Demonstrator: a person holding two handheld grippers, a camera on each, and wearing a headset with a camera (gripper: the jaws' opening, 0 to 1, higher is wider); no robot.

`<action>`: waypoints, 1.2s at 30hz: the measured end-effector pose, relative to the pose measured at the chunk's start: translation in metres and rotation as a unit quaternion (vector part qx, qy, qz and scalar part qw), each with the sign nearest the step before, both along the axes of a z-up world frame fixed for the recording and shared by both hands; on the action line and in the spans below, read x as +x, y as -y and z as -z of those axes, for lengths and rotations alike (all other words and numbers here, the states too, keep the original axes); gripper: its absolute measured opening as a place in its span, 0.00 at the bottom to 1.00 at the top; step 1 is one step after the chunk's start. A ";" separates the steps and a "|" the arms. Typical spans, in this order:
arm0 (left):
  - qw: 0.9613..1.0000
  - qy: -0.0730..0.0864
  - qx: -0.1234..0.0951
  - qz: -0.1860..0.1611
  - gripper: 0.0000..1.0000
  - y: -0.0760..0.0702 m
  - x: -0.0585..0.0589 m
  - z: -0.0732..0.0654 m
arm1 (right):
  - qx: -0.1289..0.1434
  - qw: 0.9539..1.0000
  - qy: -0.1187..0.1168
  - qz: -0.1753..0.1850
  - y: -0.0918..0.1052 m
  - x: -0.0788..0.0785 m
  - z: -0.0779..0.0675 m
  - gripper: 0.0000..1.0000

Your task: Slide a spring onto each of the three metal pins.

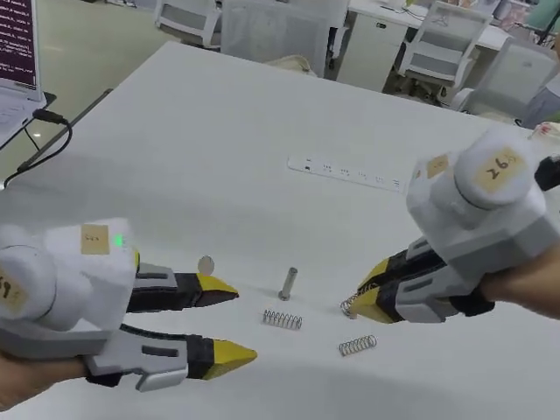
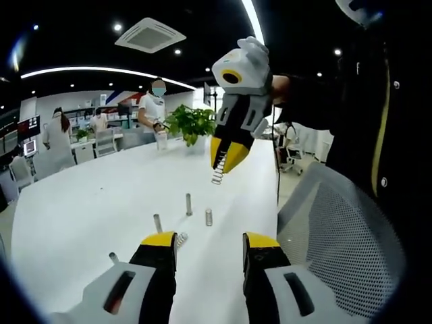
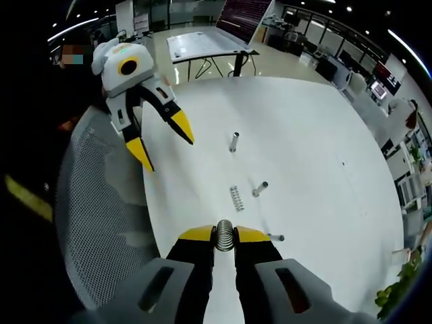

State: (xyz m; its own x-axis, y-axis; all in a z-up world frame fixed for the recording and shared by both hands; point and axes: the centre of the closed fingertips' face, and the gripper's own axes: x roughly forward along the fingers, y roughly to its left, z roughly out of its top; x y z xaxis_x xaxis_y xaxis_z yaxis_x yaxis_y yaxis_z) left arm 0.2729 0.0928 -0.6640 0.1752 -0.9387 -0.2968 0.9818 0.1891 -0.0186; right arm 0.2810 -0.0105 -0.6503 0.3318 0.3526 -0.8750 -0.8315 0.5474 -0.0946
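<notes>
Judging by how things lie, the task is barely begun: none of the three pins wears a spring yet. On the white table point(image 1: 262, 131) the left pin point(image 1: 206, 264) and the middle pin point(image 1: 287, 283) stand upright and bare. The third pin point(image 3: 273, 237) shows in the right gripper view just beyond the right gripper point(image 3: 224, 237), also bare as far as I can tell, though its pose is hard to read there. The right gripper has its jaws drawn narrow on the held spring point(image 3: 224, 233), pinched across its coils between the yellow tips. In the head view it hangs low over the table to the right of the middle pin, and whether the spring touches the surface I cannot tell. Two more springs lie loose on the near side of the pins: the left spring point(image 1: 282, 319) just in front of the middle pin, and the right spring point(image 1: 357, 346) a little nearer and further right. The left gripper point(image 1: 236, 322) hovers at the near left with its jaws wide and nothing between them, its upper tip close to the left pin. What remains, then, is all three fittings: the held spring onto a pin, then the two loose ones picked up and slid on in turn.
</notes>
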 end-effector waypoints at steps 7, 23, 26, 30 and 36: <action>1.000 -0.012 -0.018 -0.023 0.42 -0.018 0.001 -0.003 | -0.008 1.000 0.010 0.020 0.021 0.012 -0.008 0.08; 0.997 -0.026 -0.027 -0.062 0.51 -0.039 -0.005 -0.003 | -0.034 0.999 -0.005 0.031 0.046 0.047 0.008 0.08; 0.998 -0.027 -0.026 -0.060 0.52 -0.038 -0.006 -0.002 | -0.043 0.998 -0.015 0.032 0.052 0.052 0.016 0.08; 0.998 -0.029 -0.026 -0.058 0.53 -0.035 -0.008 -0.002 | -0.046 0.998 -0.026 0.034 0.056 0.060 0.026 0.08; 0.998 -0.028 -0.027 -0.056 0.54 -0.033 -0.009 -0.003 | -0.052 0.997 -0.049 0.039 0.063 0.066 0.042 0.08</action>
State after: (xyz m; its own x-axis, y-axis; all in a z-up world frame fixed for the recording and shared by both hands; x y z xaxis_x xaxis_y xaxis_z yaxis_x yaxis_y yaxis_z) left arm 0.2636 0.1260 -0.6614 0.2654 -0.9289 -0.2584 0.9514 0.2957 -0.0858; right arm 0.3469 -0.0738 -0.6919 0.2655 0.2342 -0.9352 -0.7946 0.6025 -0.0747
